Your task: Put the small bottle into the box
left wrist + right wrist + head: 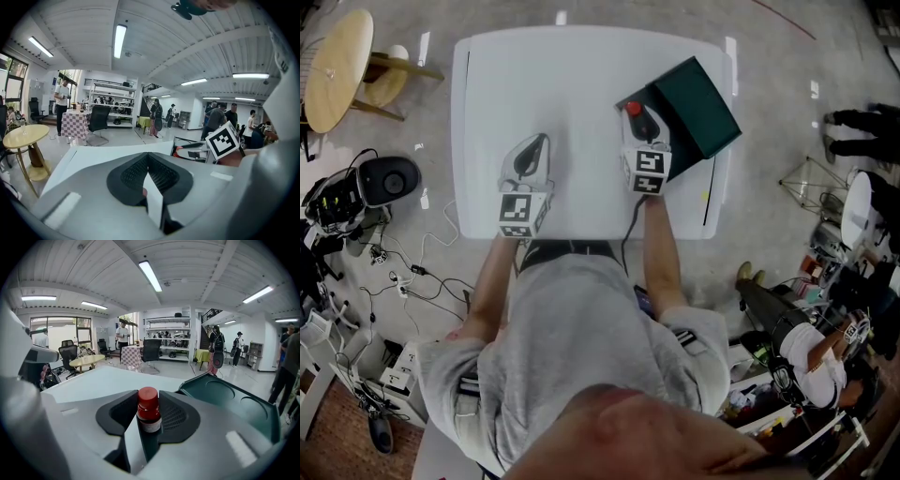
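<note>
Ideally, the right gripper [641,120], fingers [177,417] pinching the small bottle [149,414], needed centring over the box [712,117]; the left gripper [148,159] had fingers pressed together.

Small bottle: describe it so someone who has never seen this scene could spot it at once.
On the white rectangular table, find the dark green box at the right edge. Beside it, the right gripper holds a small dark bottle in its jaws; its red cap and white label mark it out.
</note>
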`<state>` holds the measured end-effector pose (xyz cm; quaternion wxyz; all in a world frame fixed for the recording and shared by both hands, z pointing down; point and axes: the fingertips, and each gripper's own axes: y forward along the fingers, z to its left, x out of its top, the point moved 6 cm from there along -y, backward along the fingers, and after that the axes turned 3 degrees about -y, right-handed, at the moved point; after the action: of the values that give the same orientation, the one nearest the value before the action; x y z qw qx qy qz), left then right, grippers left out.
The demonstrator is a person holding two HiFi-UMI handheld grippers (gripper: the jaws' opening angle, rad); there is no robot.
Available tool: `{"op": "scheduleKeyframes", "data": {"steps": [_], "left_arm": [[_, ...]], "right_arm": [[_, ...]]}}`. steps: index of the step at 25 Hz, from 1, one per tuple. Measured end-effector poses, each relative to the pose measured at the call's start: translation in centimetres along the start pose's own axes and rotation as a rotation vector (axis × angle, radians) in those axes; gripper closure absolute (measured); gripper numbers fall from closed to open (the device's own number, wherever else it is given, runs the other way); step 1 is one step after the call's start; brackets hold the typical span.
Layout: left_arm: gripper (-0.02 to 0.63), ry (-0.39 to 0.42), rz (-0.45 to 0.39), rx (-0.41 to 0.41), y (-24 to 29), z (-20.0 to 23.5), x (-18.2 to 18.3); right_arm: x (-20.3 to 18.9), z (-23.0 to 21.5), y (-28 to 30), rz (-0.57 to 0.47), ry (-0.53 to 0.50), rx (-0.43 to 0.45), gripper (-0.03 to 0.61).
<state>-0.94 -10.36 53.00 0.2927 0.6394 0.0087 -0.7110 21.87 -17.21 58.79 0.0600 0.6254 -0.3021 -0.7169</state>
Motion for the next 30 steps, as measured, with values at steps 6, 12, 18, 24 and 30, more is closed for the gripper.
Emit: {"op": "scheduleKeyframes", "data": {"steps": [6,12,18,24,30], "left_arm": [[0.601,0.004,-0.006,-0.004,-0.5,-0.1,0.1],[0.601,0.017,-0.03,0.007,-1.3,0.1,1.0],[0.601,0.027,-0.084,0.009,-2.6,-0.4,2.8],[0.603,0.043,-0.151,0.019,-4.6,-0.6,4.6],[0.602,0.045,-0.198,0.037,-7.1,-0.5,5.8]], "right_arm": [[0.6,-0.2,-0.3,-0.057,0.01,-0.02,0.394],[2.1,-0.2,-1.5,-0.105,0.002,-0.021,0.364],[4.8,0.3,-3.9,-0.167,-0.013,-0.021,0.365],[7.1,1.9,-7.1,-0.232,-0.05,-0.015,0.411],[8.1,3.8,-10.2,-0.283,-0.033,-0.011,0.462]]}}
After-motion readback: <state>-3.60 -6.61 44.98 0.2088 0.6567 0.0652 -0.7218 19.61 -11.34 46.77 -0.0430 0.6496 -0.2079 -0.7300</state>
